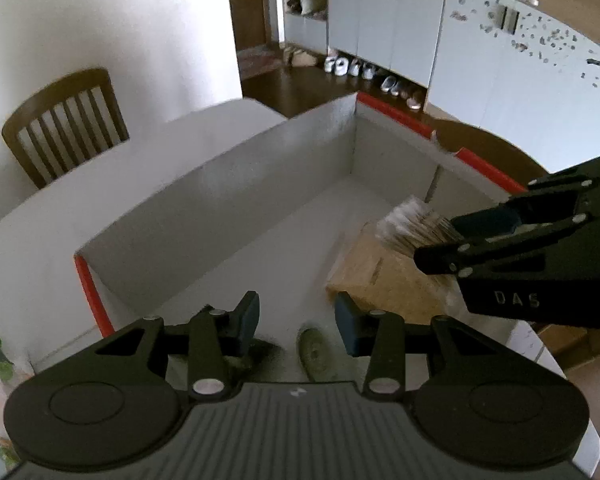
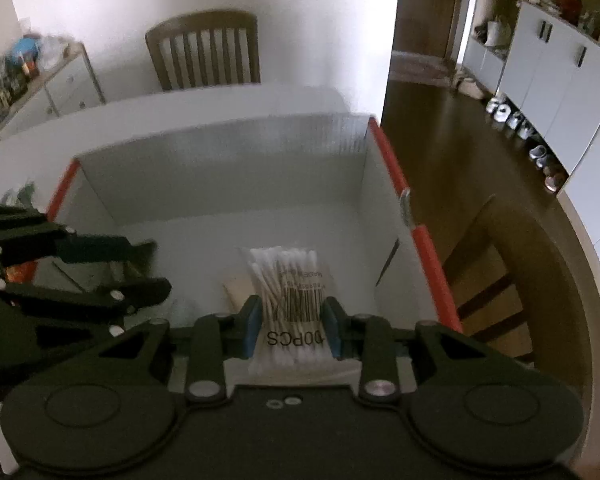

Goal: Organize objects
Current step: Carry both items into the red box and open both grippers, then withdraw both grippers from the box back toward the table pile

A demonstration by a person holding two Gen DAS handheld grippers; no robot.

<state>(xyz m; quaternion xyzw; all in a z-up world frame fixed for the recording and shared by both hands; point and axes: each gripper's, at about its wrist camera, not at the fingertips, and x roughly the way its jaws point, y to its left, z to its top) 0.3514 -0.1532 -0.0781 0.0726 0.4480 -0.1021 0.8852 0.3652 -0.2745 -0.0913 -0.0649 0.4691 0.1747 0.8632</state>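
A white cardboard box [image 1: 228, 184] with red edges [image 2: 392, 168] stands open on a white table [image 1: 28, 248]. My right gripper [image 2: 290, 330] is shut on a clear pack of cotton swabs [image 2: 288, 280] and holds it low inside the box. In the left wrist view the same gripper [image 1: 436, 240] reaches in from the right with the swab pack [image 1: 412, 224] over a tan flat package [image 1: 380, 280] on the box floor. My left gripper [image 1: 298, 320] is open over the box's near end, its pads apart. A small greenish round thing [image 1: 314, 354] lies just below it, partly hidden.
A wooden chair [image 2: 204, 54] stands behind the table against the white wall. A second chair [image 2: 496, 280] is to the right of the box. A shelf with clutter [image 2: 28, 68] is far left, and shoes [image 1: 352, 67] line white cabinets across the dark floor.
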